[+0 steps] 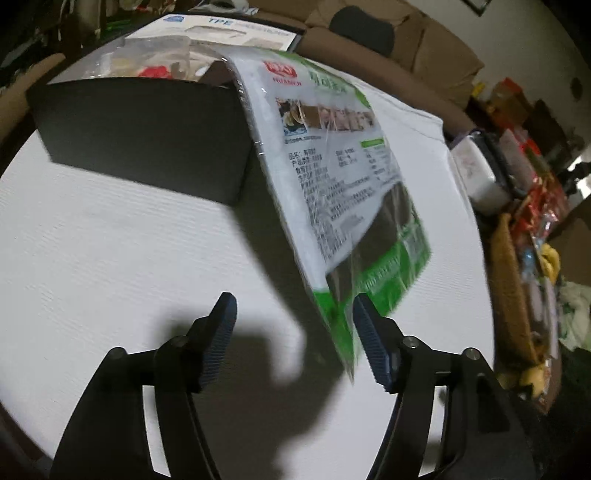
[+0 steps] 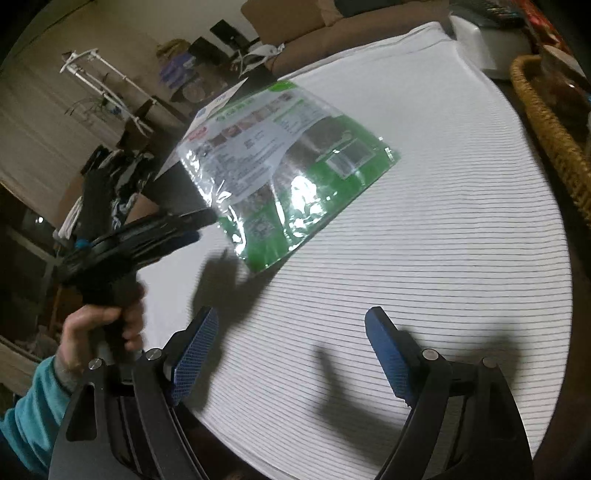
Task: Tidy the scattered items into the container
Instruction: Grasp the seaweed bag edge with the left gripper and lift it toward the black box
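Note:
A flat green and white food packet (image 1: 343,192) leans with its top edge on the rim of a black box (image 1: 147,136), its lower end in the air beside my left gripper's right pad (image 1: 371,347). My left gripper (image 1: 291,339) is open; the packet is not pinched. The box holds several packaged items (image 1: 155,66). In the right wrist view the packet (image 2: 288,166) slants above the white cloth, with the left gripper (image 2: 177,229) beside its lower left edge. My right gripper (image 2: 291,350) is open and empty over the cloth.
A white striped cloth (image 2: 424,240) covers the round table. A wicker basket (image 2: 546,122) with snacks stands at the right edge. A white appliance (image 1: 476,173) sits beyond the table. A printed white box (image 1: 229,31) lies behind the black box.

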A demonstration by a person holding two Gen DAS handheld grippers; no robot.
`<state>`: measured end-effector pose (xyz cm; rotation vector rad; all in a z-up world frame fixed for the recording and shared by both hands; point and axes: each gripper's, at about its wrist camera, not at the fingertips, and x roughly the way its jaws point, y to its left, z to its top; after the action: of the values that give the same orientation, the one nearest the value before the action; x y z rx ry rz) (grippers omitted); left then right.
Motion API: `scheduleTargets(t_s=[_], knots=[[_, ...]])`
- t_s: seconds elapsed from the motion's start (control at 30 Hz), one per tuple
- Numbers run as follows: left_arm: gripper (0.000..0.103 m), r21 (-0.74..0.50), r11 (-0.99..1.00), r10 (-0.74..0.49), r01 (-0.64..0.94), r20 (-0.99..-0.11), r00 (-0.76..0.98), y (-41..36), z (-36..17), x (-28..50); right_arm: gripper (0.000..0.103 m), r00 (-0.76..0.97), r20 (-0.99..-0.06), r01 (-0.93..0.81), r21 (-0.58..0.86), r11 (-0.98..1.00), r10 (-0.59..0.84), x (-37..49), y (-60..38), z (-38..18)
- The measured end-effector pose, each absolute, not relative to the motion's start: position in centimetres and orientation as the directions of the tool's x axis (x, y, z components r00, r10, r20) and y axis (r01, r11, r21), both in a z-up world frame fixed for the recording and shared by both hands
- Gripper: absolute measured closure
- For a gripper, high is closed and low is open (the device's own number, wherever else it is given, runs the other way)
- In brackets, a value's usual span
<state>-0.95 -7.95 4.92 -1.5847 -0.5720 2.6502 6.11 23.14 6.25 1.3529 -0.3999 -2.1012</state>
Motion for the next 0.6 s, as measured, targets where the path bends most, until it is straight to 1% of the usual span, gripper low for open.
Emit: scheduleTargets(t_s=[0.03, 0.1, 0.13, 0.17, 0.2, 0.23, 0.27, 0.3, 0.33, 0.37, 0.43, 0.5, 0.6], knots=[[0.033, -0.31, -0.932, 0.184, 0.187, -0.851, -0.493, -7.8, 4.4, -1.6, 0.018, -0.295, -0.718, 0.324, 0.545, -0.773, -0.63, 6.0, 22.9, 6.2], [0.033, -0.305, -0.933, 0.179, 0.192, -0.855, -0.486, -7.5, 3.5, -2.9, 0.018, -0.287, -0.722, 0.327, 0.543, -0.773, -0.629, 5.7, 22.5, 6.0], [0.034, -0.297, -0.936, 0.173, 0.19, -0.857, -0.485, -7.2, 3.2, -3.5, 0.018, -0.285, -0.725, 0.326, 0.542, -0.774, -0.627, 5.4, 22.4, 5.9], [0.037, -0.284, -0.94, 0.161, 0.189, -0.858, -0.488, -7.0, 3.0, -4.1, 0.018, -0.283, -0.725, 0.324, 0.543, -0.774, -0.627, 5.2, 22.3, 5.8], [0.043, -0.261, -0.947, 0.141, 0.186, -0.86, -0.49, -6.8, 2.9, -4.6, 0.018, -0.281, -0.725, 0.32, 0.547, -0.774, -0.628, 4.9, 22.4, 5.8], [0.064, -0.237, -0.957, 0.128, 0.167, -0.862, -0.49, -6.3, 2.9, -5.1, 0.018, -0.28, -0.725, 0.314, 0.55, -0.774, -0.629, 4.6, 22.4, 5.7], [0.071, -0.204, -0.969, 0.11, 0.142, -0.865, -0.49, -5.7, 3.2, -5.6, 0.018, -0.279, -0.725, 0.309, 0.553, -0.774, -0.63, 4.4, 22.6, 5.7], [0.076, -0.168, -0.978, 0.088, 0.12, -0.863, -0.497, -5.1, 3.6, -5.8, 0.018, -0.281, -0.723, 0.304, 0.557, -0.773, -0.631, 4.3, 22.8, 5.7], [0.088, -0.125, -0.988, 0.063, 0.086, -0.853, -0.519, -4.4, 4.3, -5.8, 0.018, -0.287, -0.72, 0.299, 0.559, -0.773, -0.632, 4.2, 23.1, 5.7], [0.092, -0.085, -0.995, 0.042, 0.055, -0.84, -0.54, -3.8, 5.1, -5.7, 0.017, -0.294, -0.72, 0.293, 0.557, -0.777, -0.628, 4.2, 23.4, 5.8], [0.094, -0.043, -0.999, 0.027, 0.015, -0.825, -0.565, -3.1, 6.5, -5.4, 0.017, -0.307, -0.728, 0.278, 0.547, -0.79, -0.613, 4.3, 24.1, 5.8], [0.095, 0.005, -1.0, 0.013, -0.028, -0.803, -0.596, -2.4, 8.4, -4.8, 0.017, -0.317, -0.731, 0.262, 0.545, -0.797, -0.604, 4.5, 24.7, 5.8], [0.095, 0.177, -0.978, -0.064, -0.107, -0.751, -0.657, -0.2, 11.4, -4.0, 0.017, -0.331, -0.724, 0.25, 0.551, -0.796, -0.605, 4.8, 25.5, 6.1]])
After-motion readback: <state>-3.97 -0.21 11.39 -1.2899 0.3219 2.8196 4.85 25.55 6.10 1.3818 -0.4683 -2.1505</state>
